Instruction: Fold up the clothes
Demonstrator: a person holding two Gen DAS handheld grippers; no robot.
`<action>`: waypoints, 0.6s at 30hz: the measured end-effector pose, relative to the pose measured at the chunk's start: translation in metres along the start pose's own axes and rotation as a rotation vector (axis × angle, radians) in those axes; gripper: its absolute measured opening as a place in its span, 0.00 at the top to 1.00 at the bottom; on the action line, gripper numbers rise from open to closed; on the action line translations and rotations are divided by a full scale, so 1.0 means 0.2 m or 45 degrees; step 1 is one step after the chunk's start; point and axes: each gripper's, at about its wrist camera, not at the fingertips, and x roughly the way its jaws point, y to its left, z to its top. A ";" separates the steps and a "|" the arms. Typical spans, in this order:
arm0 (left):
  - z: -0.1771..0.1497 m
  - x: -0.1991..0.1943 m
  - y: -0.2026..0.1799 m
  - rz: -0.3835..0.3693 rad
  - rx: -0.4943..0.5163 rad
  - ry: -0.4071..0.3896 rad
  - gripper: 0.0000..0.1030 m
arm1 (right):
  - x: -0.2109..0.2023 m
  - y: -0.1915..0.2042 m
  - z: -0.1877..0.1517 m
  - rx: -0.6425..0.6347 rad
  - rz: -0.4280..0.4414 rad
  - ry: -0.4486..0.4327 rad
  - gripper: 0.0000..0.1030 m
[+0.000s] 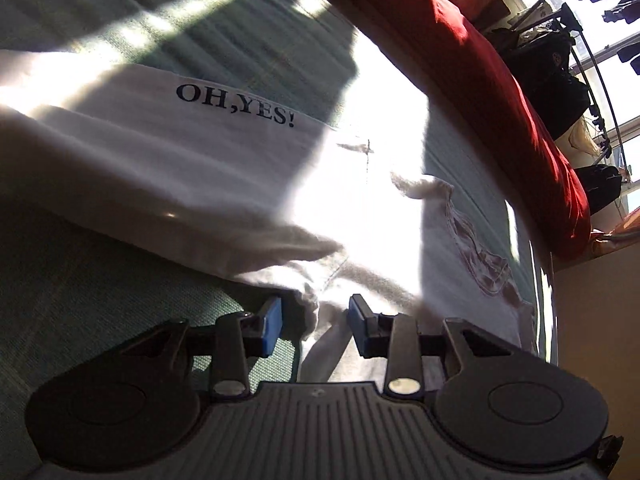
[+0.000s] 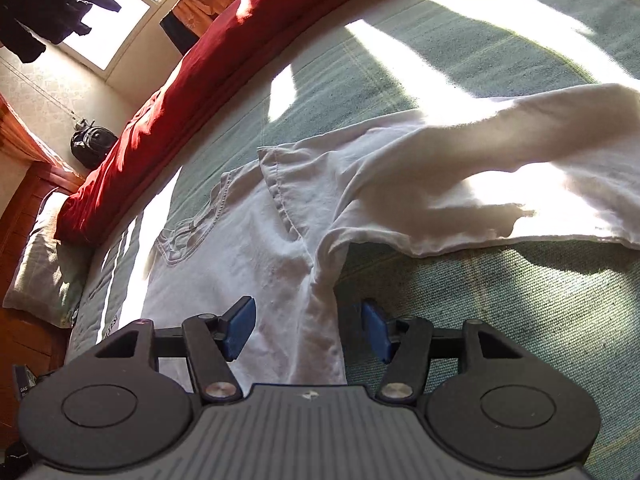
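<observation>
A white T-shirt (image 1: pixel 200 160) printed "OH,YES!" lies crumpled on a green bedspread (image 1: pixel 80 300), part in sun and part in shadow. Its neckline (image 1: pixel 480 264) shows at the right of the left wrist view. My left gripper (image 1: pixel 316 322) is open, its blue pads standing either side of a bunched fold of the shirt without pressing it. In the right wrist view the same shirt (image 2: pixel 280 220) spreads ahead, a sleeve (image 2: pixel 500 152) folded over it. My right gripper (image 2: pixel 308 330) is open wide over the shirt's side edge, one pad above cloth, the other above bedspread (image 2: pixel 520 300).
A red duvet (image 2: pixel 160 100) runs along the far side of the bed (image 1: pixel 500 72). A pillow (image 2: pixel 44 264) lies at the bed's head beside wooden furniture (image 2: pixel 24 184). A black backpack (image 2: pixel 92 146) sits by the wall. Dark clothes hang on a rack (image 1: pixel 560 80) by the window.
</observation>
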 end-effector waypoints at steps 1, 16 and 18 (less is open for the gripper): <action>0.00 0.01 0.00 -0.015 -0.011 -0.007 0.66 | 0.02 -0.01 0.01 0.009 0.005 0.001 0.38; 0.04 -0.01 -0.14 0.191 0.319 -0.161 0.95 | 0.10 0.04 0.10 -0.193 -0.167 -0.078 0.91; 0.03 0.04 -0.12 0.249 0.327 -0.111 0.89 | 0.12 0.04 0.10 -0.223 -0.234 -0.075 0.91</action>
